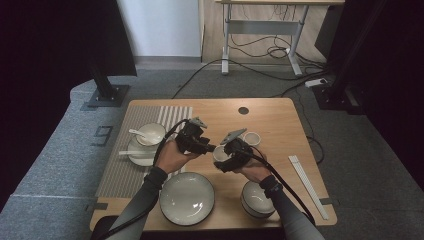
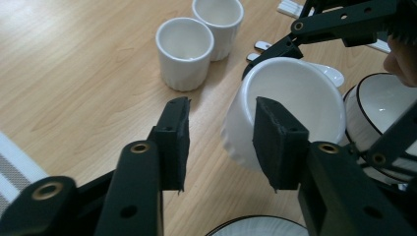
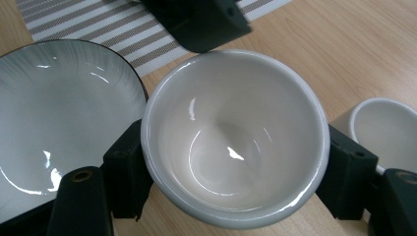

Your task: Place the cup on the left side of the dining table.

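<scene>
Right tongs [image 3: 236,196] pinching white cup [image 3: 236,147]; left tongs [image 2: 221,142] spread.
Cup held above bench [image 1: 270,120] centre (rim tilted), between grey plate [image 3: 59,123] and two small cups [image 2: 199,42]; bare wood beyond.

Wooden table [image 1: 270,117], striped placemat [image 1: 125,165] along its left side. On the mat: white bowl with spoon [image 1: 149,133] on a saucer [image 1: 137,156]. Near edge: large grey plate [image 1: 187,198], dark-rimmed bowl [image 1: 256,200]. Two small ribbed white cups [image 2: 185,51], touching. Pale flat strip [image 1: 307,185] at right edge.
</scene>
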`<action>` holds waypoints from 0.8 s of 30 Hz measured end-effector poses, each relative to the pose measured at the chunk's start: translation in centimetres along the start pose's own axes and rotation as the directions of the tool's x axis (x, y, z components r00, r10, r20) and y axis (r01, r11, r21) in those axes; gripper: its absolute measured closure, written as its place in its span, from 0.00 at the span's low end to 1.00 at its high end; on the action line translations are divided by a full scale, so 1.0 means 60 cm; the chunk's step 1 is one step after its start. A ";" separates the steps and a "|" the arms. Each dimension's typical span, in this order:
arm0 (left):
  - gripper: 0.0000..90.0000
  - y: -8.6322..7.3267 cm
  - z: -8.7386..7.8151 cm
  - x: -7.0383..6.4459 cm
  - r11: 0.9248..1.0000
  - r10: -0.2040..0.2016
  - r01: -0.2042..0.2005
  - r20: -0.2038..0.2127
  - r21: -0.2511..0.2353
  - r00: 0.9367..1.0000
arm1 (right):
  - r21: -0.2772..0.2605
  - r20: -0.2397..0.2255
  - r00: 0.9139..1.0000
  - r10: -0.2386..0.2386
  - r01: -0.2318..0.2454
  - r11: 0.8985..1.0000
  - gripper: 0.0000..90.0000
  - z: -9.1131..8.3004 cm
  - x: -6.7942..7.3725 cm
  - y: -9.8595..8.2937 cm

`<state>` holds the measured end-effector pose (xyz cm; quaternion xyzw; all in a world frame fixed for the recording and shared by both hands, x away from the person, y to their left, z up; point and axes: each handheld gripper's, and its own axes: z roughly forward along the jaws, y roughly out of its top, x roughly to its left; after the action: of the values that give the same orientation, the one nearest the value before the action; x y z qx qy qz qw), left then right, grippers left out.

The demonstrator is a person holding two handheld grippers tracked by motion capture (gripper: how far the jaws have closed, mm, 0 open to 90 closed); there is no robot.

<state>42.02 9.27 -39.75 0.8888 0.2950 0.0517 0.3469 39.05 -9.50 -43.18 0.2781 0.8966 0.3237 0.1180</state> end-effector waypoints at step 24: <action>0.85 0.010 0.035 -0.017 0.996 -0.018 0.018 0.004 0.093 1.000 | -0.010 -0.009 0.999 -0.031 0.031 0.999 0.30 0.006 0.014 0.009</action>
<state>42.07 7.11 -40.84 0.9014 0.3043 0.0325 0.3064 38.74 -8.48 -43.09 0.2622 0.8997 0.3276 0.1202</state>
